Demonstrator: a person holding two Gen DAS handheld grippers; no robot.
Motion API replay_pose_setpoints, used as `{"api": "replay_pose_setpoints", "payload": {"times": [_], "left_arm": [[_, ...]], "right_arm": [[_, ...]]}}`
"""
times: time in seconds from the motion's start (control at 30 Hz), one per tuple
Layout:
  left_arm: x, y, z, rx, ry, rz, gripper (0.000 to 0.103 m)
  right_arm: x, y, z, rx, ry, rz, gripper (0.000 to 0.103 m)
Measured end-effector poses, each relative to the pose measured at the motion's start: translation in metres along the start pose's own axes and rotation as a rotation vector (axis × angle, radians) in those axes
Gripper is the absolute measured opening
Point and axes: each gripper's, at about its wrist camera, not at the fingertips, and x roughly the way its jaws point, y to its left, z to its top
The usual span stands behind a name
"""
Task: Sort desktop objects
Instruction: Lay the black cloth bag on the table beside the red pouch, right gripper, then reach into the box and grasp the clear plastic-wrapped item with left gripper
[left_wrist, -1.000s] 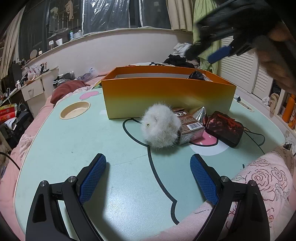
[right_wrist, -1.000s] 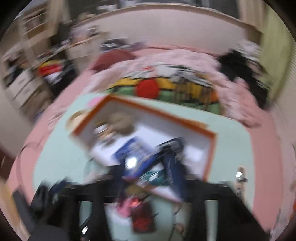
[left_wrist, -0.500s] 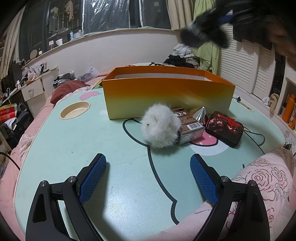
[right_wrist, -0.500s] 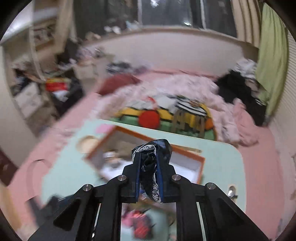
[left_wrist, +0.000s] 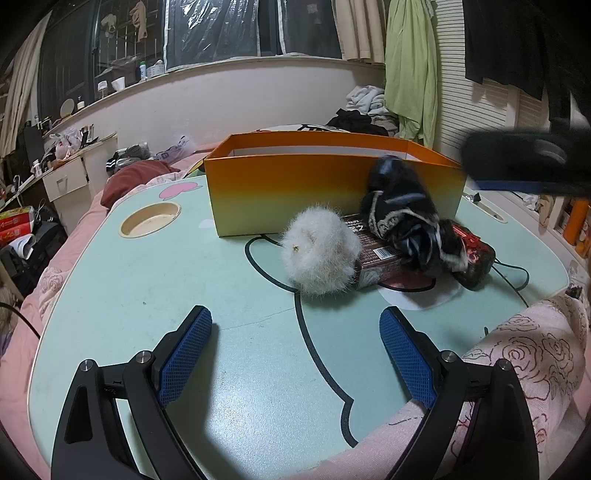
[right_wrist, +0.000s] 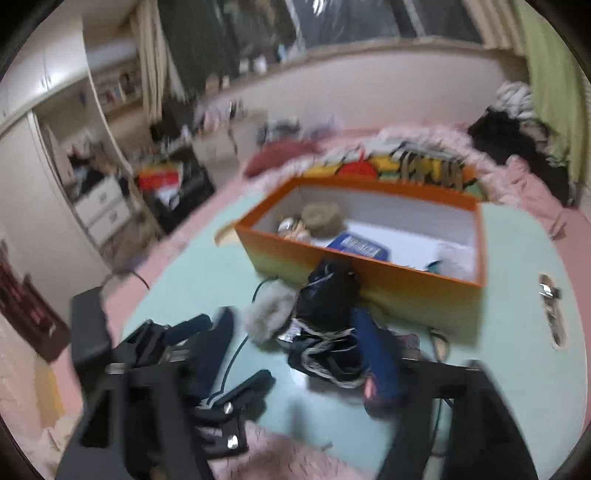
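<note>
An orange box (left_wrist: 332, 184) stands at the back of the mint green table (left_wrist: 147, 277). In front of it lie a white fluffy ball (left_wrist: 319, 251), a brown packet (left_wrist: 373, 254) and a dark red pouch (left_wrist: 476, 254). A black lace-trimmed cloth (left_wrist: 406, 218) is blurred, in front of the box wall and over the packet and pouch. My left gripper (left_wrist: 295, 354) is open and empty, low over the near table. My right gripper (right_wrist: 295, 354) is open, motion-blurred, with the black cloth (right_wrist: 328, 321) loose between its fingers. The box (right_wrist: 369, 273) holds several items.
A round cup recess (left_wrist: 149, 219) sits at the table's left. A pink rose-print blanket (left_wrist: 535, 350) covers the near right edge. A small clip (right_wrist: 550, 291) lies in a slot at the table's right. Bed clutter lies behind the box.
The right gripper held the black cloth high above the box, then swung down and opened. The cloth now falls in front of the box. The left gripper has not moved.
</note>
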Motion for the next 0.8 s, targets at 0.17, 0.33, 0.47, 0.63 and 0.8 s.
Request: {"api": "replay_pose_setpoints", "payload": {"times": [0.17,0.33,0.47,0.63,0.8], "left_arm": [[0.000,0.000,-0.001,0.000,0.000,0.000,0.092],[-0.002,0.000,-0.002,0.001,-0.001,0.003,0.092],[-0.003,0.002,-0.005,-0.006,-0.003,-0.009,0.092],[-0.022,0.014,0.012,-0.044,-0.048,-0.068,0.089],[-0.048,-0.003,0.081,0.005,-0.117,-0.136,0.065]], "right_arm": [[-0.004,-0.011,-0.048,-0.042,0.111,-0.121,0.076],[0.021,-0.021,-0.066,-0.036,0.058,-0.212,0.099],[0.017,-0.019,-0.067,-0.040,0.048,-0.201,0.100],[0.019,-0.022,-0.068,-0.034,0.043,-0.193,0.100],[0.020,-0.023,-0.069,-0.034,0.043,-0.192,0.100]]}}
